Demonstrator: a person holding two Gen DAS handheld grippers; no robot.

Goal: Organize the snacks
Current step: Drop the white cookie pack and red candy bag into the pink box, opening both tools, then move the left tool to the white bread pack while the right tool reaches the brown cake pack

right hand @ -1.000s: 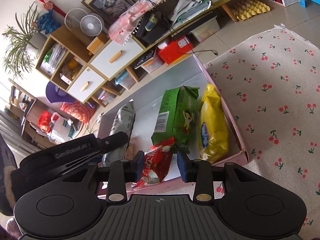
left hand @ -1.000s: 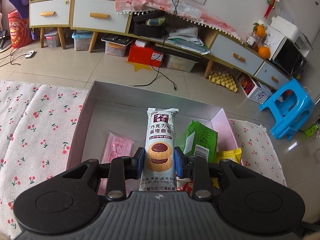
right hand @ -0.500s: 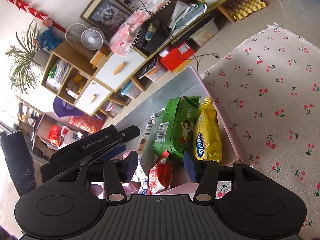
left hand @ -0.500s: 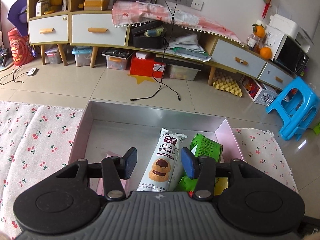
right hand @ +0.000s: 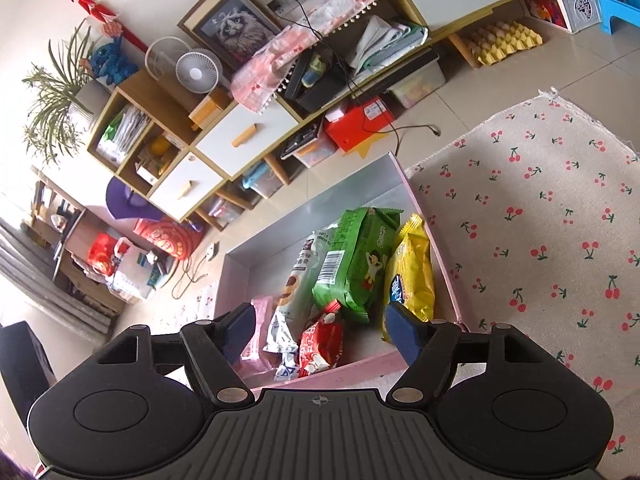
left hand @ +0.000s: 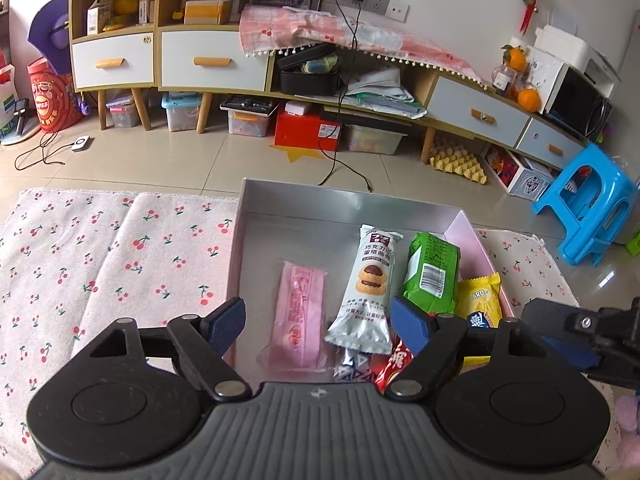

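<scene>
A pink box (left hand: 248, 204) (right hand: 442, 268) with a silver inside lies on the cherry-print cloth (left hand: 112, 248). In it lie a pink packet (left hand: 300, 312) (right hand: 258, 320), a white cookie pack (left hand: 370, 284) (right hand: 294, 280), a green pack (left hand: 432, 272) (right hand: 356, 256), a yellow bag (left hand: 480, 300) (right hand: 412, 268) and a red packet (left hand: 396, 364) (right hand: 320, 344). My left gripper (left hand: 320, 324) is open and empty above the box's near side. My right gripper (right hand: 320, 328) is open and empty over the red packet; part of it shows in the left wrist view (left hand: 580, 332).
The cloth (right hand: 540, 220) spreads to both sides of the box. Beyond it are tiled floor, a black cable (left hand: 344, 168), a low cabinet with drawers (left hand: 212, 64), storage bins and a blue stool (left hand: 588, 204).
My left gripper let go of the white cookie pack, which now lies in the box, opened wide and drew back. My right gripper let go of the red packet, opened and pulled back.
</scene>
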